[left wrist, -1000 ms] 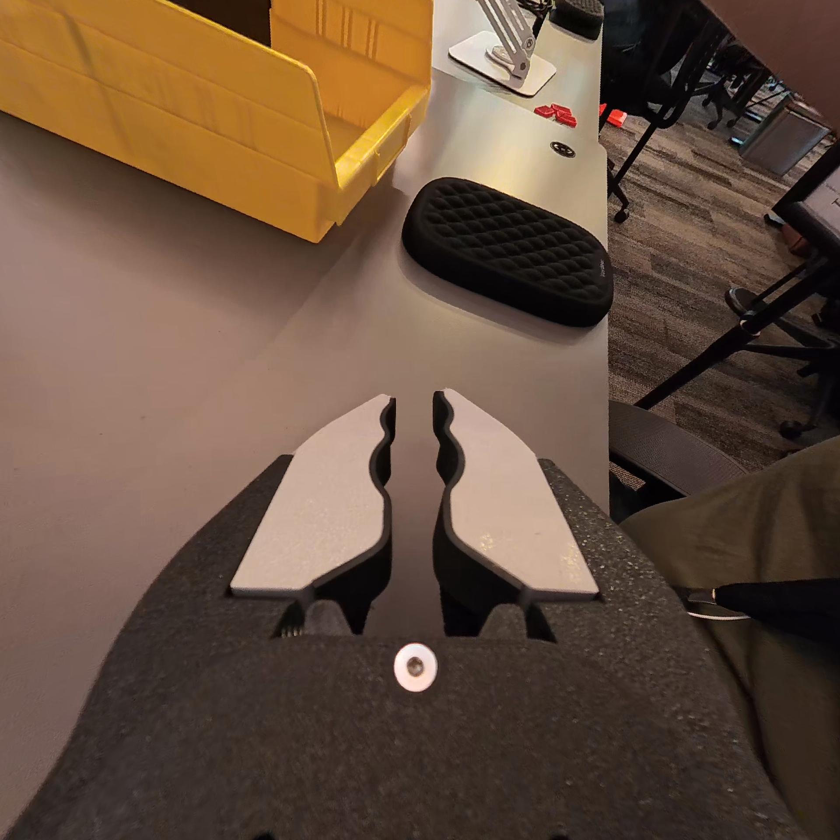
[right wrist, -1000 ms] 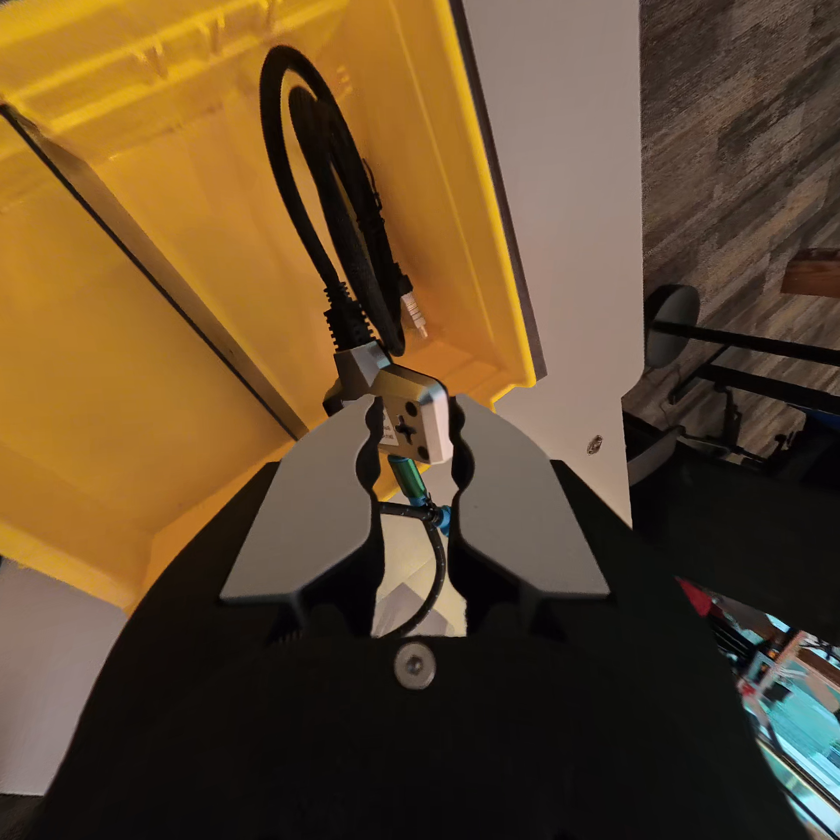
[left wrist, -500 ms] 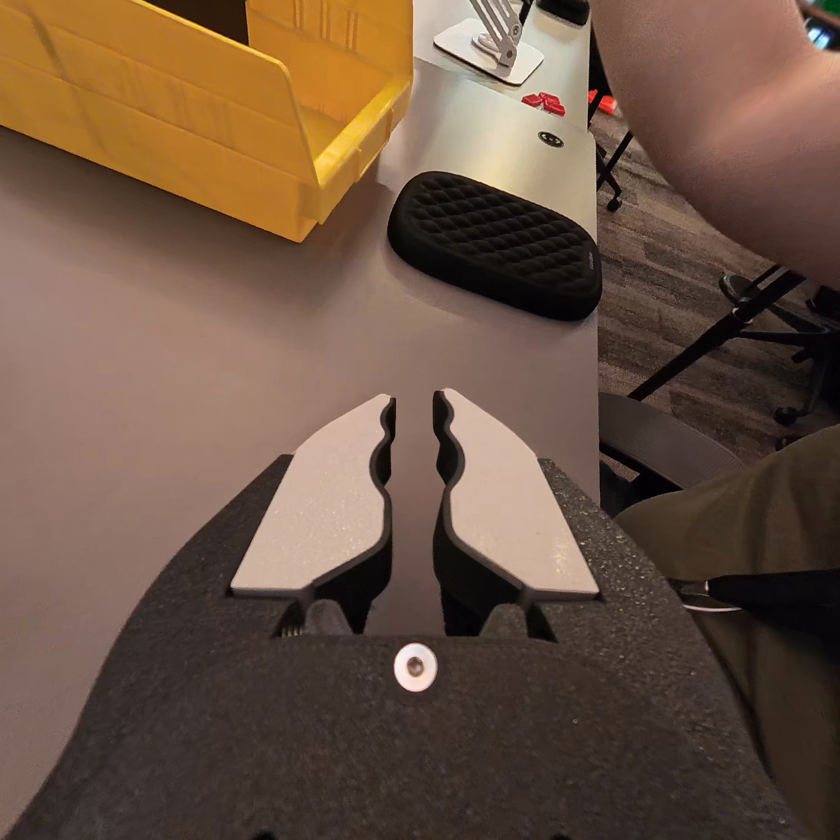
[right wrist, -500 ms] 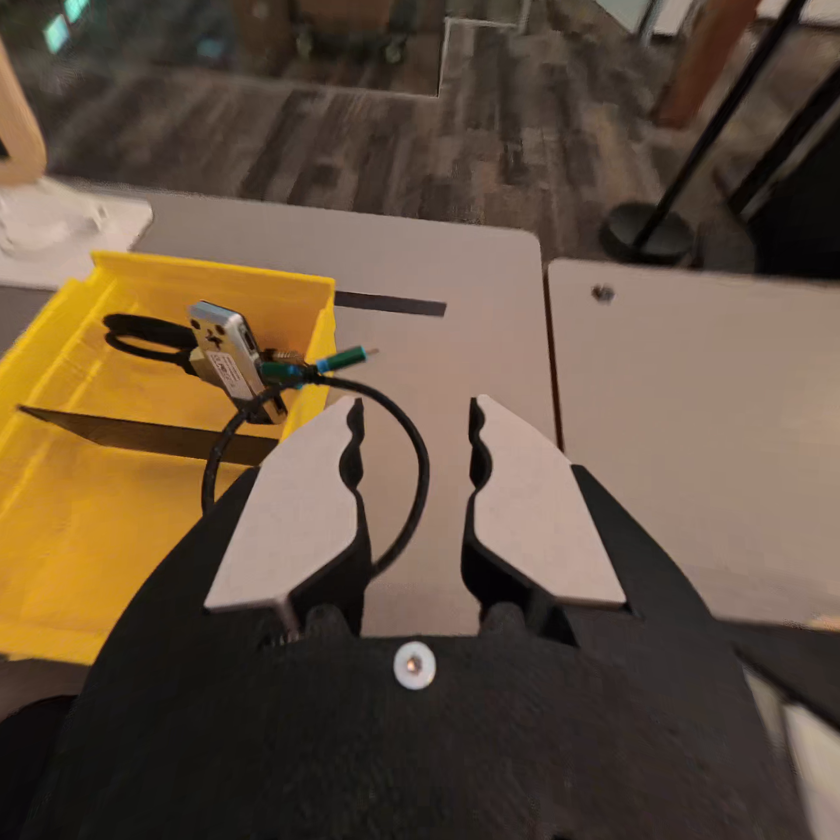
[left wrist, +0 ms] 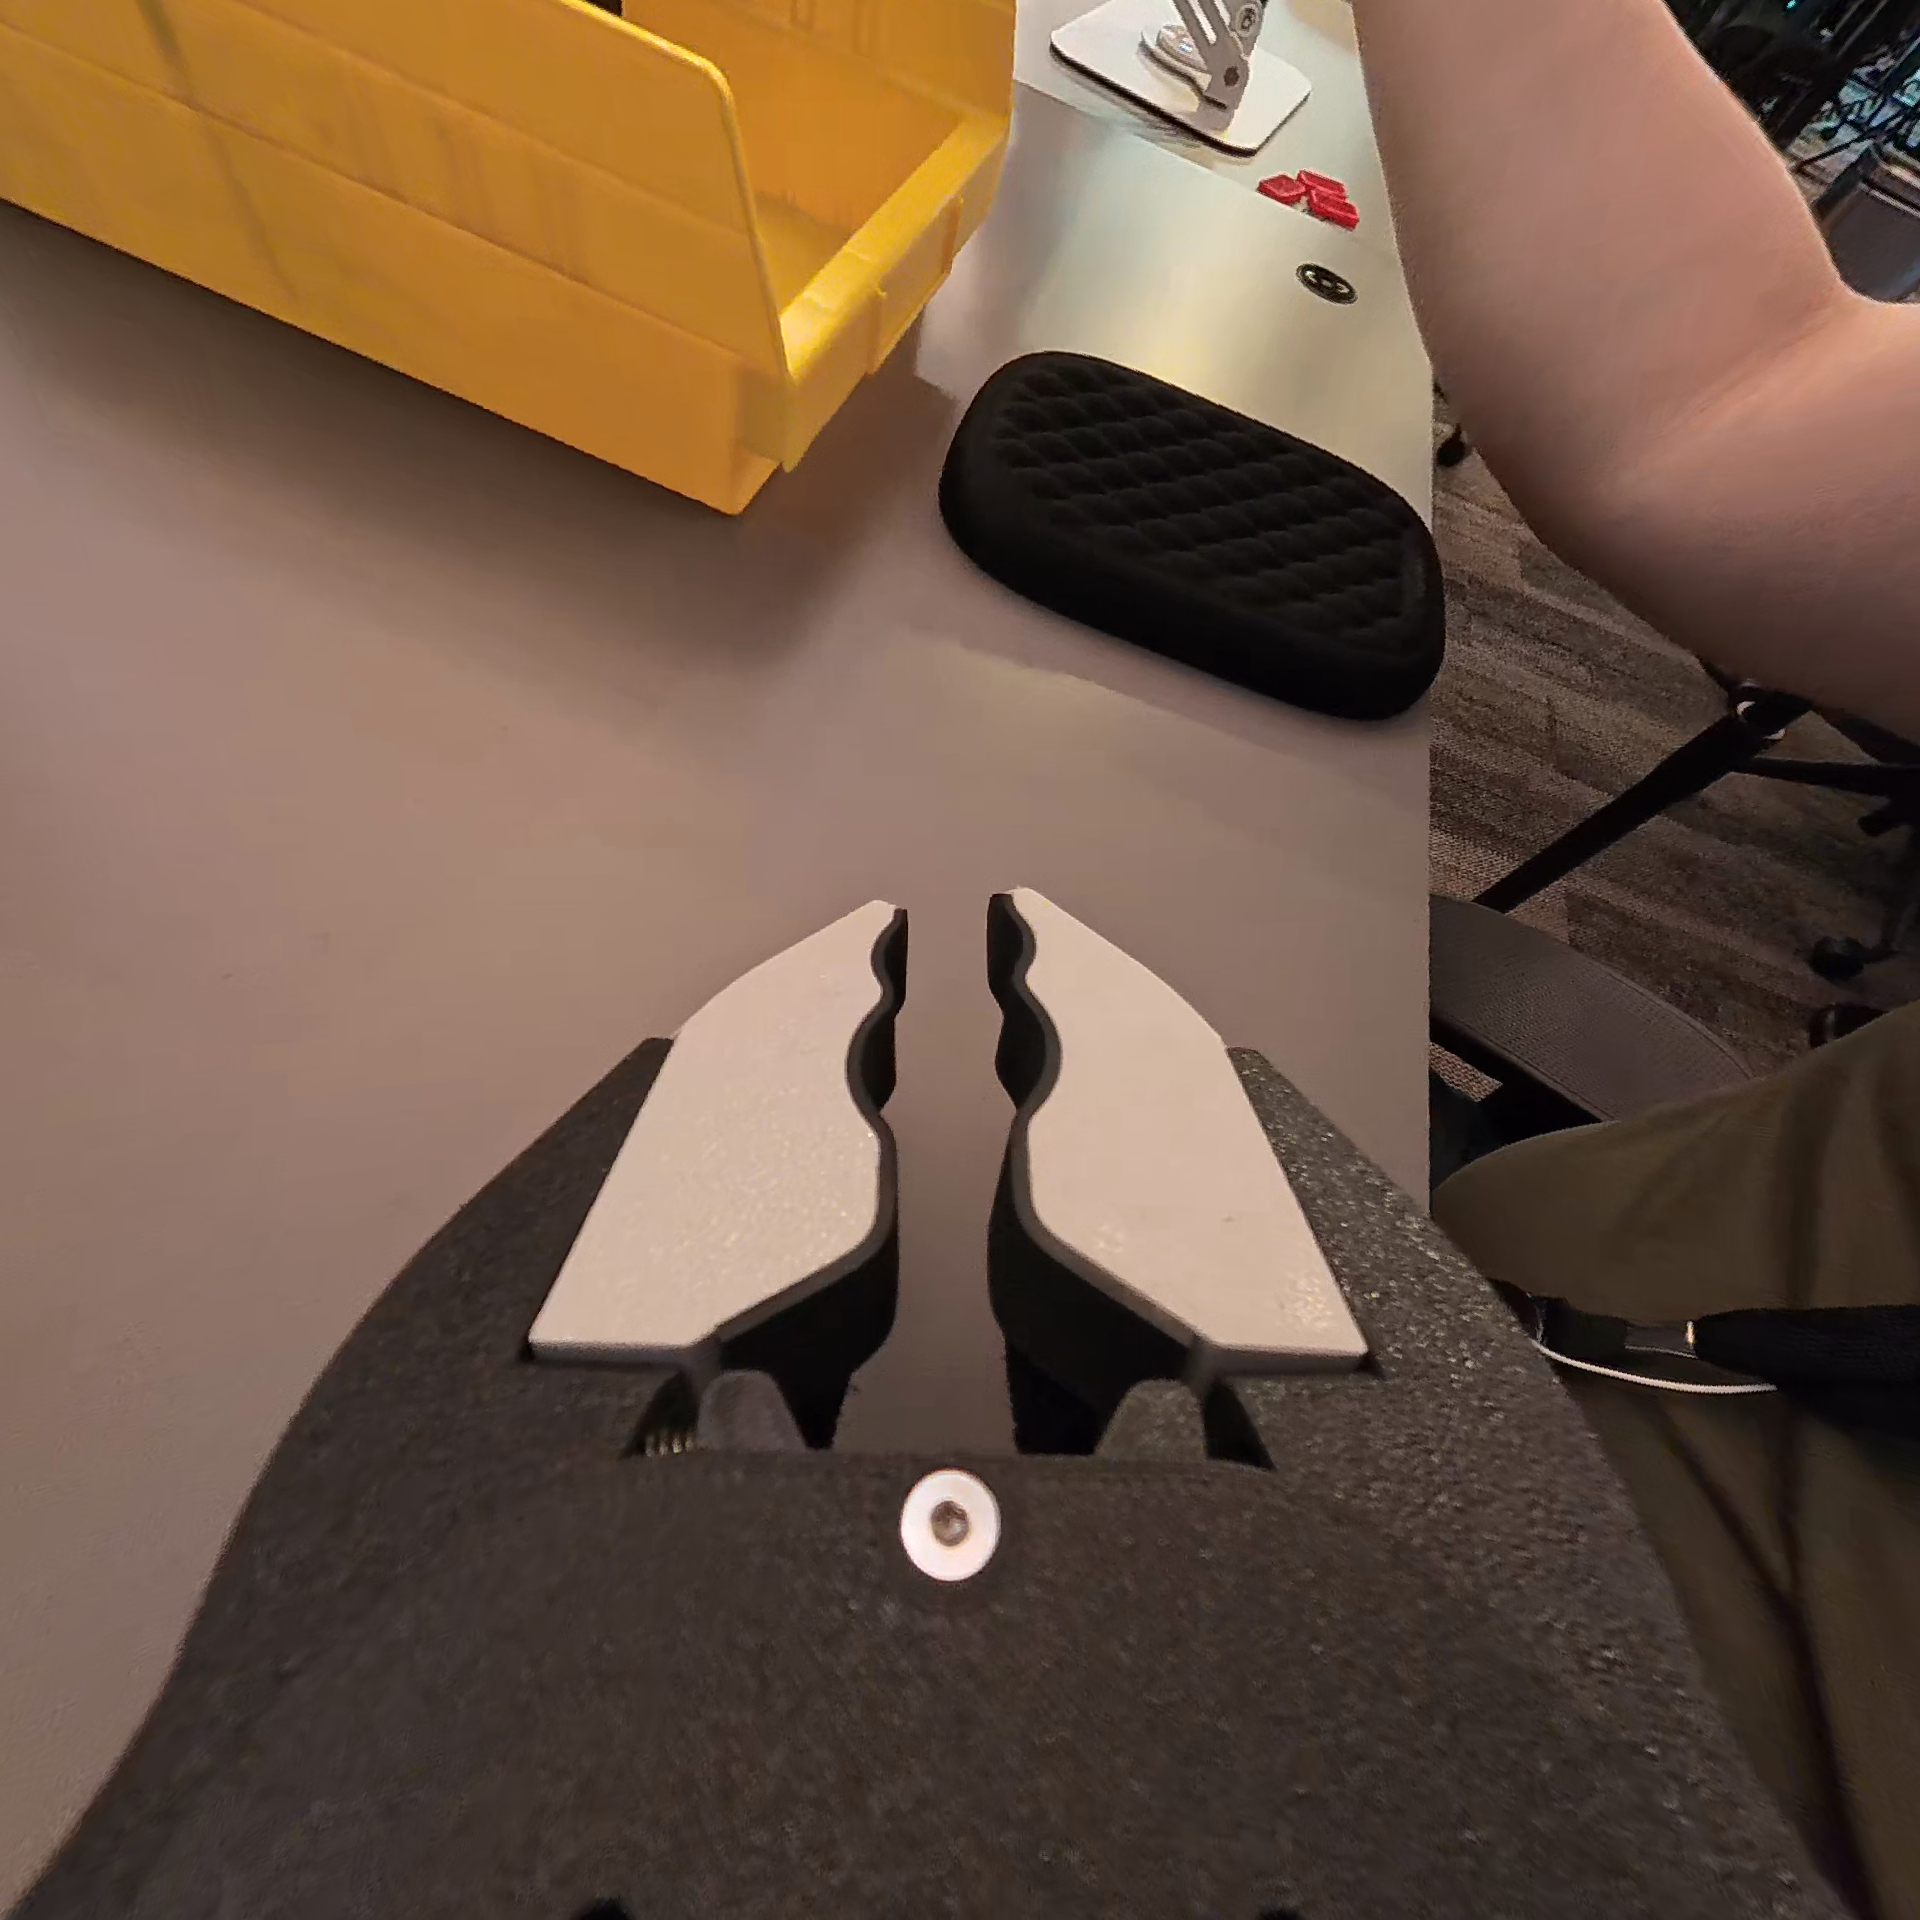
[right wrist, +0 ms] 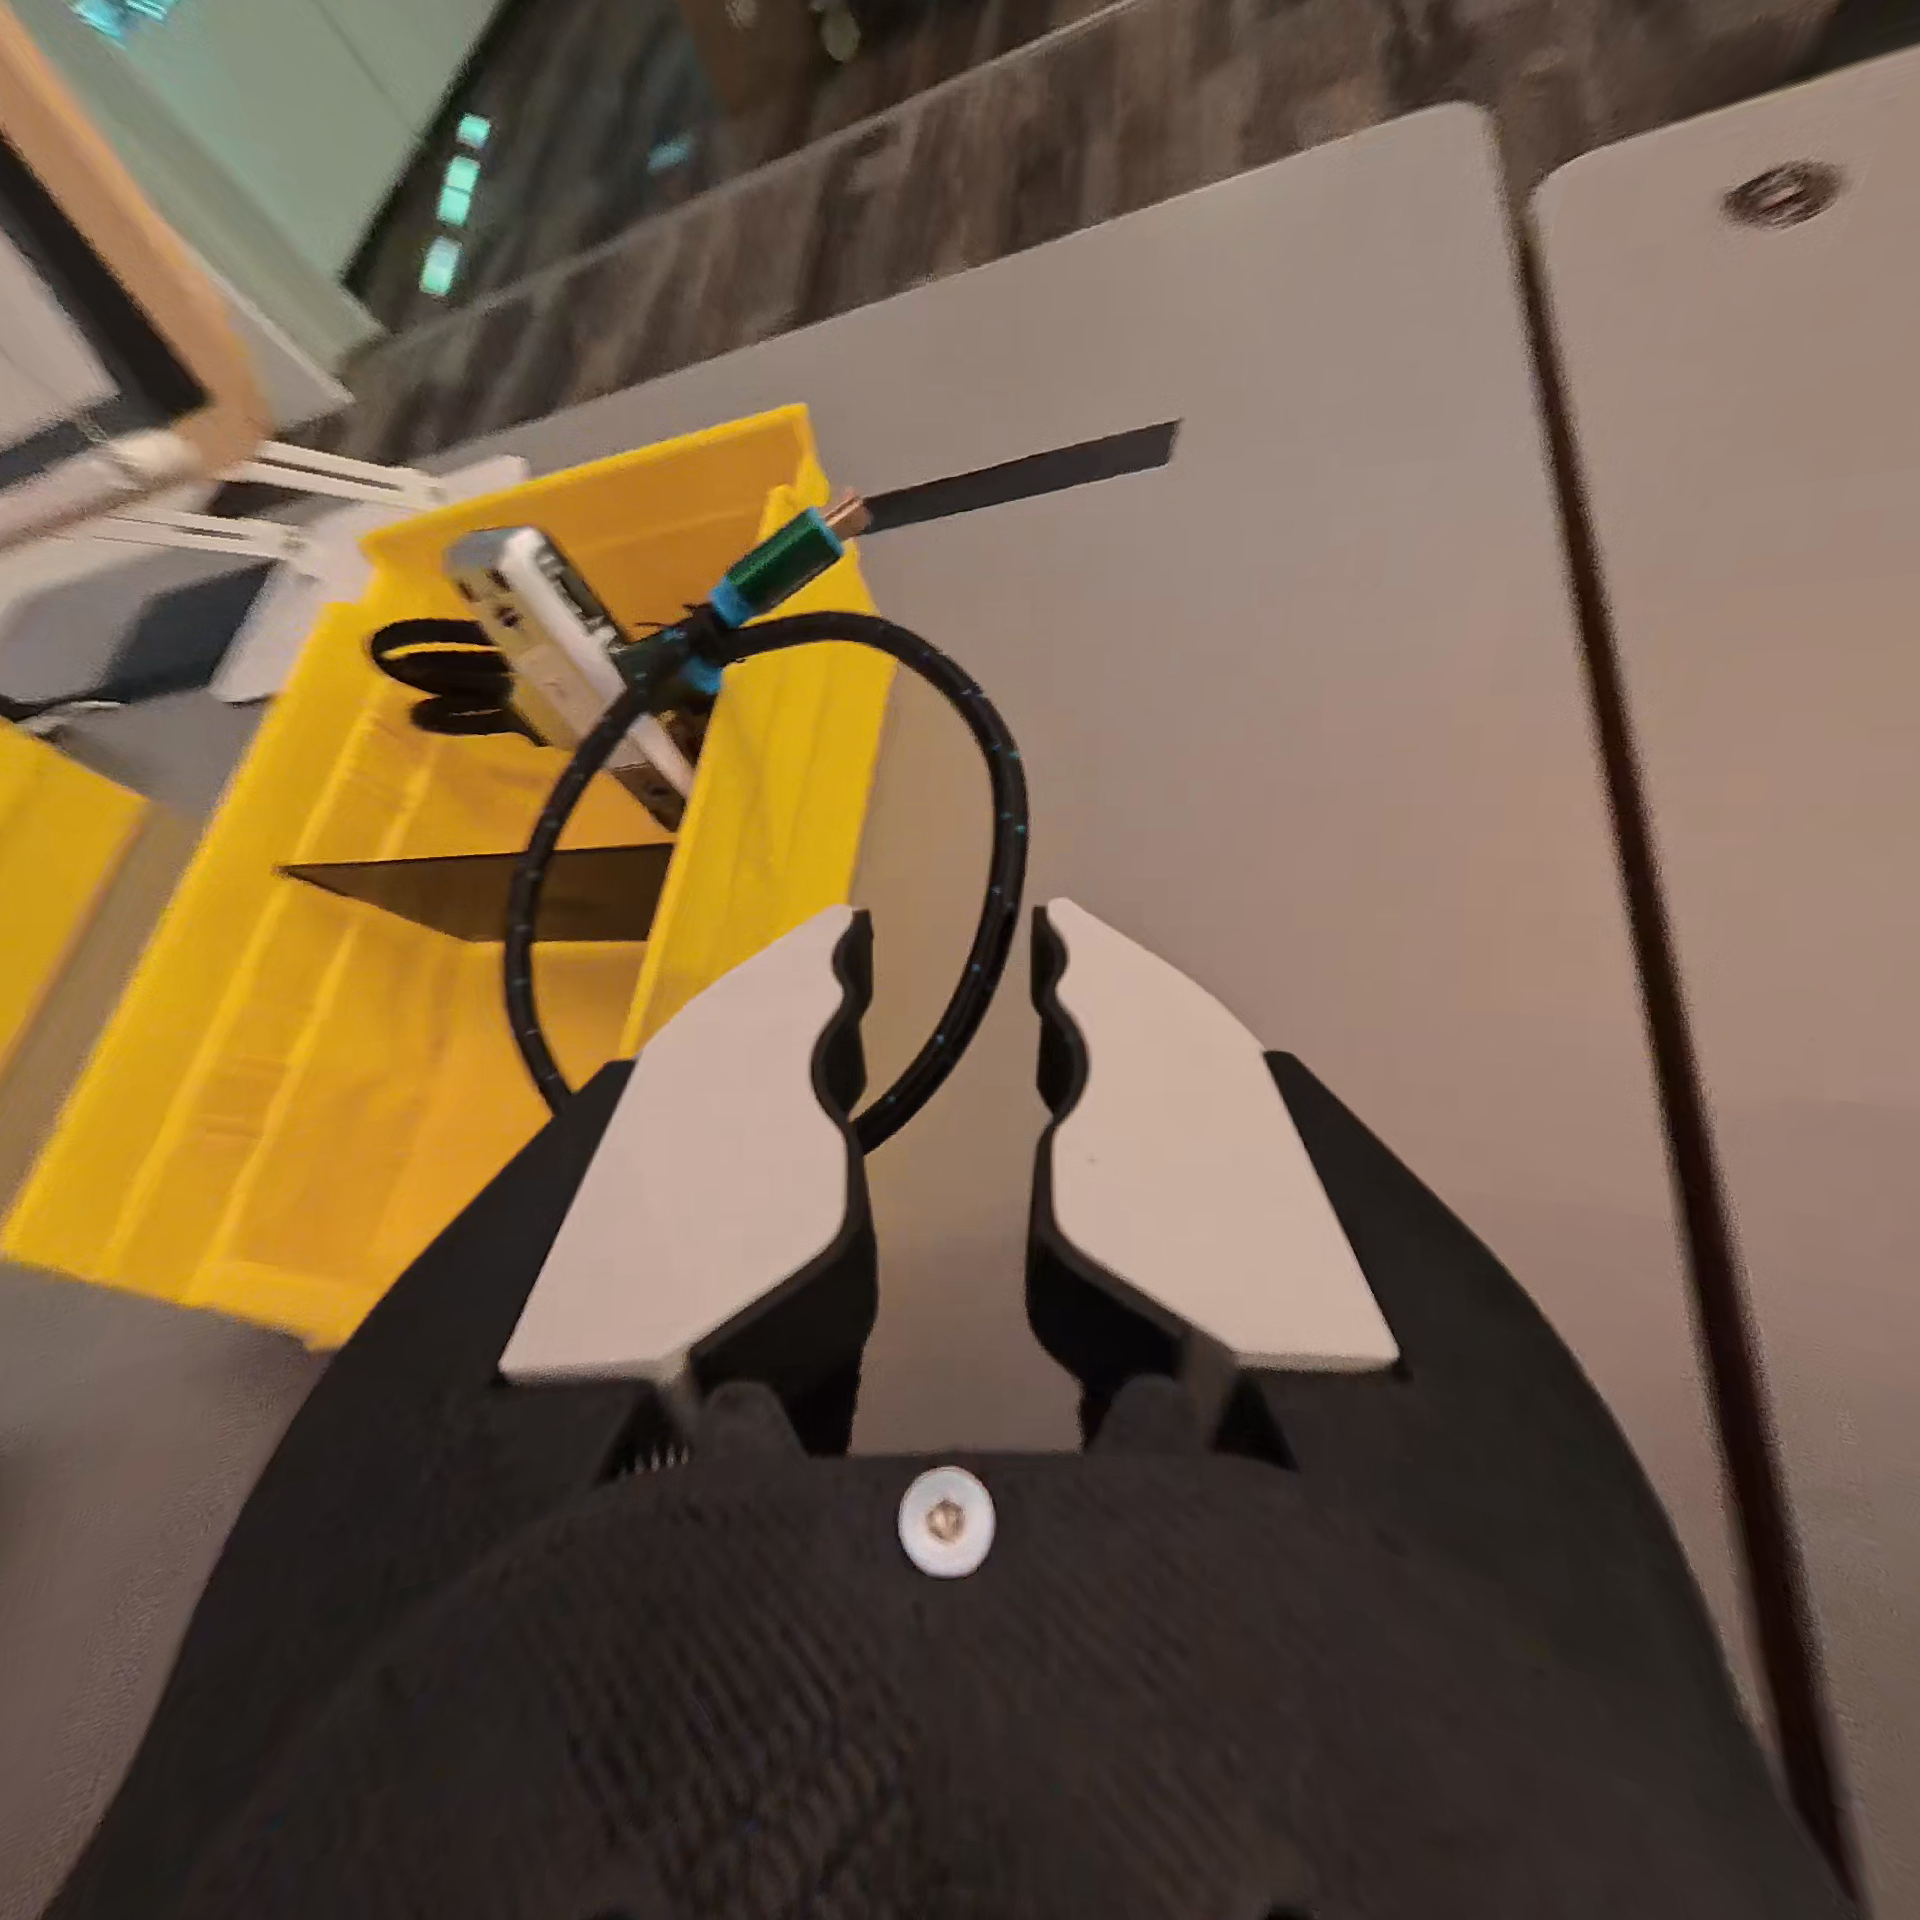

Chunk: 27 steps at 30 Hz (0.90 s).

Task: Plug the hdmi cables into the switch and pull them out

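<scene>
In the right wrist view, the silver-white switch (right wrist: 561,644) leans inside the yellow bin (right wrist: 312,1091) against its right wall. A black braided hdmi cable (right wrist: 1003,790) loops out of it over the bin wall. Its green plug (right wrist: 790,561) points up and right, free. My right gripper (right wrist: 951,925) is open and empty. The low end of the cable loop passes between its fingertips and under its left finger. My left gripper (left wrist: 945,914) hovers over bare grey table (left wrist: 416,831). Its jaws stand almost together with only a narrow slit and nothing between them.
In the left wrist view, a yellow bin (left wrist: 468,239) sits at the far left and a black quilted wrist rest (left wrist: 1195,540) near the table's right edge. A person's bare forearm (left wrist: 1662,364) crosses the upper right. A dark divider (right wrist: 499,894) stands in the bin.
My right gripper let go of the switch and drew back out of the bin, and its jaws have since narrowed. The switch now rests in the bin. The forearm came into the left wrist view.
</scene>
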### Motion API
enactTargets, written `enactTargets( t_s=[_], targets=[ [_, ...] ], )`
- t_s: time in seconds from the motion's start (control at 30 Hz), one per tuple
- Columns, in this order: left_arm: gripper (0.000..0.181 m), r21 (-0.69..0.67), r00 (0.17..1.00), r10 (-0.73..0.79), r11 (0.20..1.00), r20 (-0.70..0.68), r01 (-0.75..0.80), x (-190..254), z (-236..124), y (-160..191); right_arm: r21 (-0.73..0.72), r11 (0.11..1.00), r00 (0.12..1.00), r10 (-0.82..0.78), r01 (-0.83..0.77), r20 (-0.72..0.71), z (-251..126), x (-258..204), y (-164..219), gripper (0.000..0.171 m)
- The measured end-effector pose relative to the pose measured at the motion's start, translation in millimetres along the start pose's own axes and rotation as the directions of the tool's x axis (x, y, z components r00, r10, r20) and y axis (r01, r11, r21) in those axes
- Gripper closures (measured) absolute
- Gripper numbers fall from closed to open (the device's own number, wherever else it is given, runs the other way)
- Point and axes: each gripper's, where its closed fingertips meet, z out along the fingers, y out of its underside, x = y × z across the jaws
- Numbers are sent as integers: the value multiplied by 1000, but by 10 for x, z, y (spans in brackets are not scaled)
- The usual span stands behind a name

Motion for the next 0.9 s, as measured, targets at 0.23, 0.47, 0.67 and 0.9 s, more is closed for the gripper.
enactTargets(
  t_s=[0.23,0.47,0.67,0.9],
  targets=[
    [168,19,997,23,1000,68,-24,-129,-50,-34,303,840,884,-370,450,-285,-630,-1041,-1118,124],
    [166,122,980,45,990,191,-69,-337,-258,-211,492,597,741,-650,634,-167,-527,-2822,-1190,116],
    [164,298,871,-84,952,484,-74,-830,-1321,-459,360,521,601,-783,774,-158,19,-3106,-922,117],
    [152,205,586,-307,950,750,235,-1928,-2369,11,392,555,635,-765,734,-105,-25,-3095,-932,119]
  ],
)
